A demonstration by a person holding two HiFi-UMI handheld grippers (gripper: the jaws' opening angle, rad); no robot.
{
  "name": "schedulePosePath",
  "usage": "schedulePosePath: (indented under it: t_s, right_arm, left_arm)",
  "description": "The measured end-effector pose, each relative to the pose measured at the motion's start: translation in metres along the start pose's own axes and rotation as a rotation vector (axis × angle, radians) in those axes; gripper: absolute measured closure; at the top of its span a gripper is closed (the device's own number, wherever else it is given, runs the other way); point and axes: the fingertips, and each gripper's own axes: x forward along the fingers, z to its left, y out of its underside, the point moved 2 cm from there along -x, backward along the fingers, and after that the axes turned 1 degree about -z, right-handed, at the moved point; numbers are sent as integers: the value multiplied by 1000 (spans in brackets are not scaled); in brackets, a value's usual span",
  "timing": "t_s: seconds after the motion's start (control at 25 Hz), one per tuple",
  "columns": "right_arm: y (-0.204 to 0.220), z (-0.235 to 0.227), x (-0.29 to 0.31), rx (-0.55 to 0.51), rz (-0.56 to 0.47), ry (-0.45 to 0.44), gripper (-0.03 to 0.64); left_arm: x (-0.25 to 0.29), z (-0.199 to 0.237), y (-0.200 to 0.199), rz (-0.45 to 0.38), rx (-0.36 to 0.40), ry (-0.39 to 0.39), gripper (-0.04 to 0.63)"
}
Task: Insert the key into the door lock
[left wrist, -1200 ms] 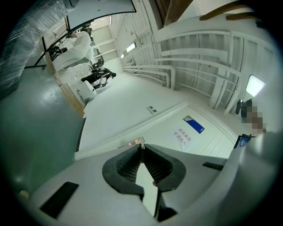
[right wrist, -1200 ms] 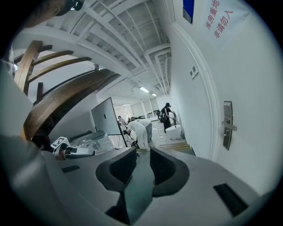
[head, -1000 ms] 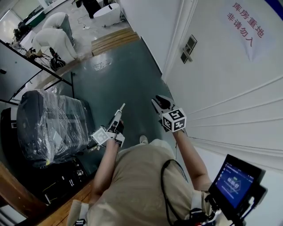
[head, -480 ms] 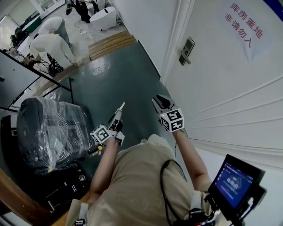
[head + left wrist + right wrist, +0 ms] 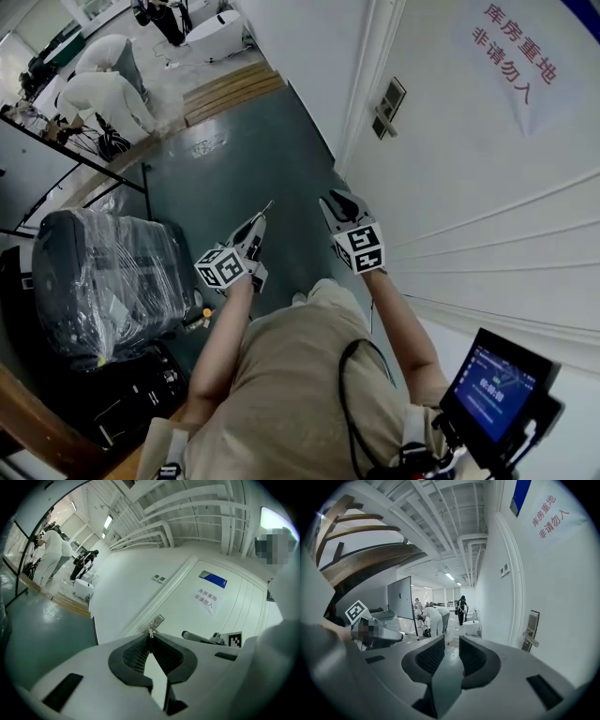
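Presently, a key (image 5: 151, 630) is clamped in the closed left tool (image 5: 150, 638); the right tool (image 5: 451, 644) is held open, empty.

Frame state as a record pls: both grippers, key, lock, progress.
left gripper: shut on key, raised in front of the person
key: thin metal, pinched at the jaw tips, tip sticking out toward the door
right gripper: open, nothing between the jaws
door lock: metal plate with lever handle, untouched; keyhole too small to make out
door: white, carries a sign in red lettering
key to lock: clearly apart, neither gripper at the lock
progress: key in hand, not yet inserted
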Motion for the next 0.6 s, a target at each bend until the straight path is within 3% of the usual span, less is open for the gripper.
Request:
schedulePosePath:
  t_s: [0.12,0.6]
  right_arm:
    - [0,-4,-2,5,2,-2,512]
    - [-10,-96,-28,37,-5,36,512]
  left_arm:
    - [7,-1,2,5,-6,6,561]
    - [81,-39,11,53,-42,25,561]
